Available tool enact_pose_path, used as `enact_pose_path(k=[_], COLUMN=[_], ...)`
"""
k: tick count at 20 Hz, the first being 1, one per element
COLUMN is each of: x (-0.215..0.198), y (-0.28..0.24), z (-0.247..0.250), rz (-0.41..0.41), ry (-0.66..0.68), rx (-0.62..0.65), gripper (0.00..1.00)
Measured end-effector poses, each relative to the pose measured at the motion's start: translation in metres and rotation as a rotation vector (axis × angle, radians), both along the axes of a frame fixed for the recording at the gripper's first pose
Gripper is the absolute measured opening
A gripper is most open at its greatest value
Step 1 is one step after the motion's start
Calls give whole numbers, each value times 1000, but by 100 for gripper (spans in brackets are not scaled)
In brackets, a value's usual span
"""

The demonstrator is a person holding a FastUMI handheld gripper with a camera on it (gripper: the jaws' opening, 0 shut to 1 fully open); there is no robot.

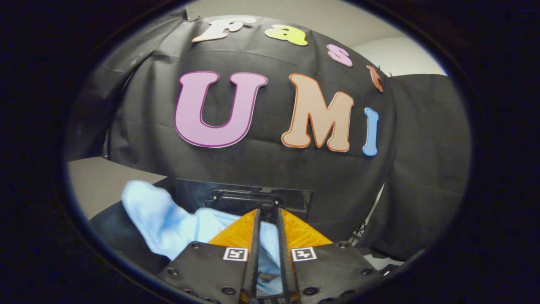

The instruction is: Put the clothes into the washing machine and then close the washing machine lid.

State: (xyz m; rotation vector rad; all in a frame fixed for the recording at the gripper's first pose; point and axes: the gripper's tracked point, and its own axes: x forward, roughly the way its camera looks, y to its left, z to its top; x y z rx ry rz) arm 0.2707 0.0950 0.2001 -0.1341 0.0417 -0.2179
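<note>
Cloth (168, 223), pale blue and soft, is pinched in the gripper (268, 211), whose two fingers stand close together with only a narrow gap, and that gap is packed with the blue fabric. Both fingers appear to press on it, so the garment is held. Most of it billows out to the left of the fingers and hangs in a loose bunch, while a smaller fold shows between them lower down.

Just beyond the fingertips stands a dark upright panel (244, 198) with a black hinge or latch fitting on it, most likely the raised lid of the washing machine, though the drum opening itself cannot be made out. A grey surface (101, 185) lies off to the left, in front of the black booth wall (274, 169).

The step in hand looks like the carry: the garment is lifted and brought toward the machine, not yet let go. The next move calls for lowering the gripper over the opening, in front of the lid, then spreading the fingers so the cloth drops in whole. The trailing bunch on the left needs watching, since it could drape over the rim. Closing the lid is yet to be done.
</note>
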Motion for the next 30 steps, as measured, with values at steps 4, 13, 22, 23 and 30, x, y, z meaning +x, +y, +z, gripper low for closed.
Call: enact_pose_path(k=[4, 13, 22, 23, 30], x=[-3, 0, 45, 54, 134], y=[4, 11, 31, 31, 42], z=[1, -7, 6, 11, 32], rz=[18, 43, 116, 112, 131], ry=[-18, 3, 15, 17, 31], rx=[33, 58, 108, 107, 198], gripper=[25, 34, 99, 99, 99])
